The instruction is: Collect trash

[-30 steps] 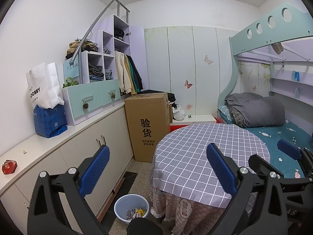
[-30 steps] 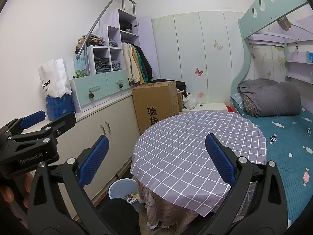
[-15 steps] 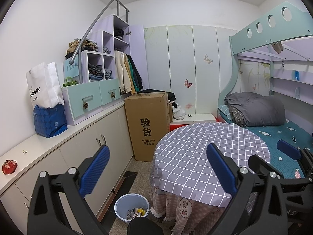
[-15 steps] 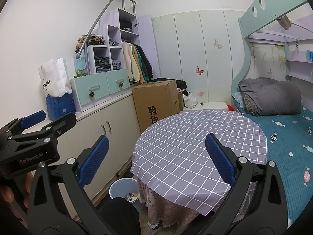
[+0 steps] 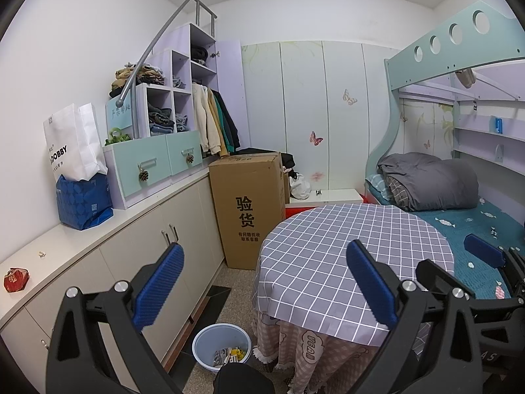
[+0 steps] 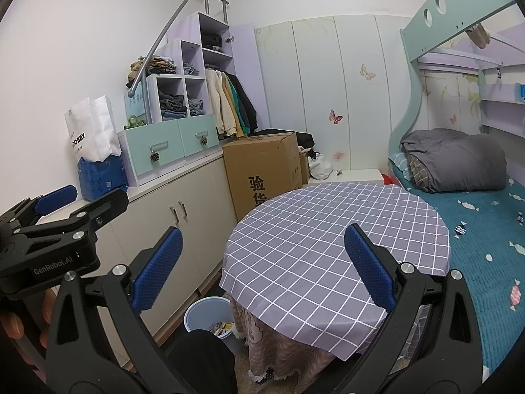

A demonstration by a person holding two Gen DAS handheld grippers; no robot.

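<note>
Hovering spread and empty, both hand-held grippers, left (image 5: pixel 262 282) and right (image 6: pixel 262 262), sit high above the bin (image 5: pixel 221 345), left one nearer.

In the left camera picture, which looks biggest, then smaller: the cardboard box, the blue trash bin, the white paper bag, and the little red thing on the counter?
1. cardboard box
2. white paper bag
3. blue trash bin, close to the bag, so that order is unsure
4. little red thing
</note>
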